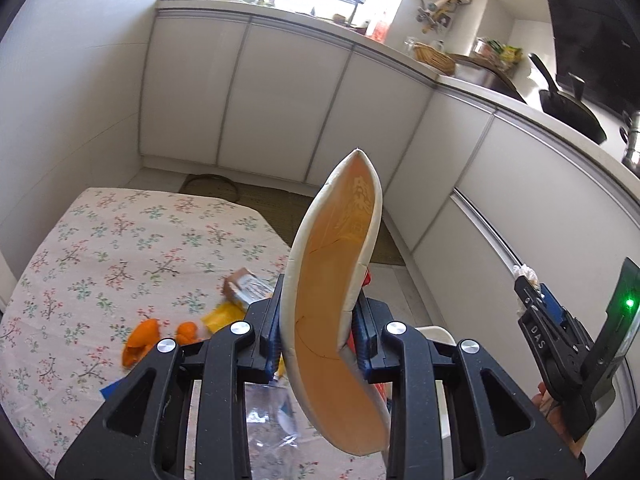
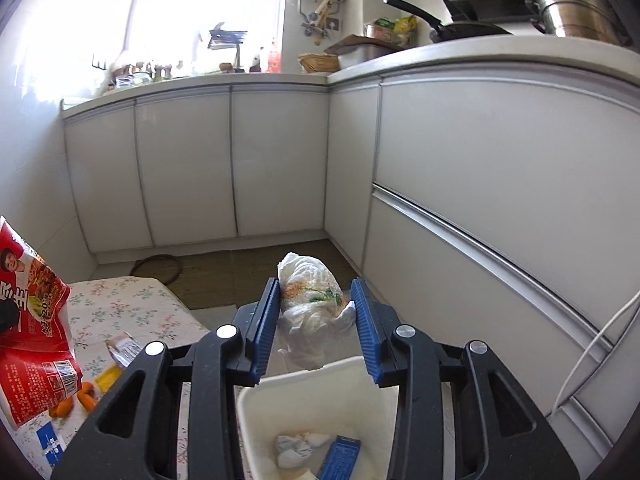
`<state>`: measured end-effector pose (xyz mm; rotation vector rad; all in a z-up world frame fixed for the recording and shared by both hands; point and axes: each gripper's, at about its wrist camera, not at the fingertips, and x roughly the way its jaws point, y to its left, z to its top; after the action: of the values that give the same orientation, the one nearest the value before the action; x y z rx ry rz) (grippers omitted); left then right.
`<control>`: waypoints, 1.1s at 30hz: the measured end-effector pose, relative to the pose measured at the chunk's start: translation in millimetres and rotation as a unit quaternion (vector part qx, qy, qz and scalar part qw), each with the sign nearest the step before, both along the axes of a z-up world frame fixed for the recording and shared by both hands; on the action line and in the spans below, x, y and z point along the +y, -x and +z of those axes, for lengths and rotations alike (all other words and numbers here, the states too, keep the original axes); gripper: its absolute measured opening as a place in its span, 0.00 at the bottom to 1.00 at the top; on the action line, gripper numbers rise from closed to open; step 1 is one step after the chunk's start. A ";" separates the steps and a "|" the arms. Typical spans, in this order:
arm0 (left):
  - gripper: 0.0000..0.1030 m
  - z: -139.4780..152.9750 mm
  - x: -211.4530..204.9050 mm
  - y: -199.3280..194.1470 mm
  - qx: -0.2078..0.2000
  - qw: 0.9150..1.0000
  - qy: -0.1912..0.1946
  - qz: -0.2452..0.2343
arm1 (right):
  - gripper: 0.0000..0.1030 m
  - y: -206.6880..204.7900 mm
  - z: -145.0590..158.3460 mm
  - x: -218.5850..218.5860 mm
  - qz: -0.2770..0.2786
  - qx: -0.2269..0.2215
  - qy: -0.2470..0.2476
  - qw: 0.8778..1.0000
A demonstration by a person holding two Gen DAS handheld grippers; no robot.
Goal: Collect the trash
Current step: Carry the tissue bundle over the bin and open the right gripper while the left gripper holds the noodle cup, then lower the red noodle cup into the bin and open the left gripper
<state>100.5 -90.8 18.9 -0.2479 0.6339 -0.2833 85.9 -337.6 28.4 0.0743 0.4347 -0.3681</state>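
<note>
Trash bin (image 2: 304,396) below right gripper (image 2: 316,316): fingers around crumpled plastic bag (image 2: 308,300), grip uncertain. Left gripper (image 1: 316,320) clamps noodle-cup lid (image 1: 332,248). Next: drop both.

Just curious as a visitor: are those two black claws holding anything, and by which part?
Left gripper clamps a flattened red-and-white wrapper near its lower middle. Right gripper has a crumpled white bag by its middle, above the bin.
</note>
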 end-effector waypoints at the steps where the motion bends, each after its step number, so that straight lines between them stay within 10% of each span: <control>1: 0.27 -0.6 -6.5 0.7 0.000 1.000 -0.002 -0.007 | 0.41 2.5 -1.7 -6.5 -0.005 0.001 -0.008 1.000; 27: 0.28 -18.5 -139.5 8.5 0.013 0.990 -0.014 -0.139 | 0.72 56.8 -0.7 -93.0 -0.125 -0.027 -0.041 0.991; 33: 0.42 -18.8 -168.1 -2.6 0.024 0.986 -0.019 -0.164 | 0.78 62.5 -1.6 -102.6 -0.147 -0.033 -0.042 0.988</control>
<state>103.1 -258.9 0.0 -0.1115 0.7264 -0.5834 23.4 -440.2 26.7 0.2343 0.3750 -0.6354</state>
